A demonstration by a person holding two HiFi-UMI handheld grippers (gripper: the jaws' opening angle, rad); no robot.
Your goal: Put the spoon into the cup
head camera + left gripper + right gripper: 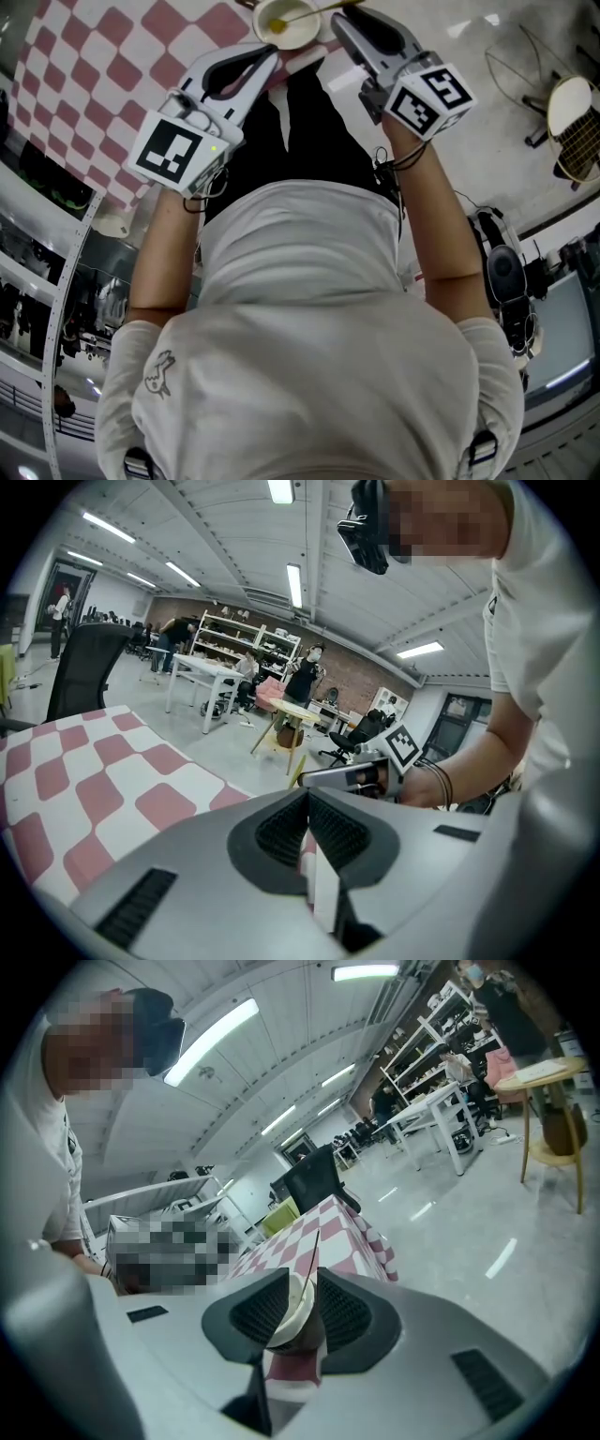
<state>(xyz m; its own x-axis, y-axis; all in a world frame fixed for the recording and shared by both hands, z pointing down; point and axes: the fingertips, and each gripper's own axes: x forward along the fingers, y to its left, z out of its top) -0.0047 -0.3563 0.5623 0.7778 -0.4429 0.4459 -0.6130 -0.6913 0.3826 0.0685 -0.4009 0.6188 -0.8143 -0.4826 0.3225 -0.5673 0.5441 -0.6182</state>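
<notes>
Jaws of the left gripper point(307, 799) pressed together tip to tip, nothing between them. Jaws of the right gripper point(302, 1279) drawn in to a narrow slit, closed on the thin handle of the yellow spoon point(315, 1246), with the white rim of the cup point(295, 1302) showing in the slit just below.

From the head view: cup point(302, 37) upright on the red-and-white checked surface point(112, 66), at the top edge of the picture. Spoon point(278, 25) with its bowl down inside the cup, handle slanting up and right over the rim to the right gripper point(336, 21). Left gripper point(270, 54) just beside the cup on its near left, apparently not touching it.

From the left gripper view: right gripper point(314, 775) ahead, level, the yellow handle point(297, 769) hanging from its tips; checked surface point(94, 789) off to the left.

Both forearms bare, raised out from a white shirt point(300, 309).
</notes>
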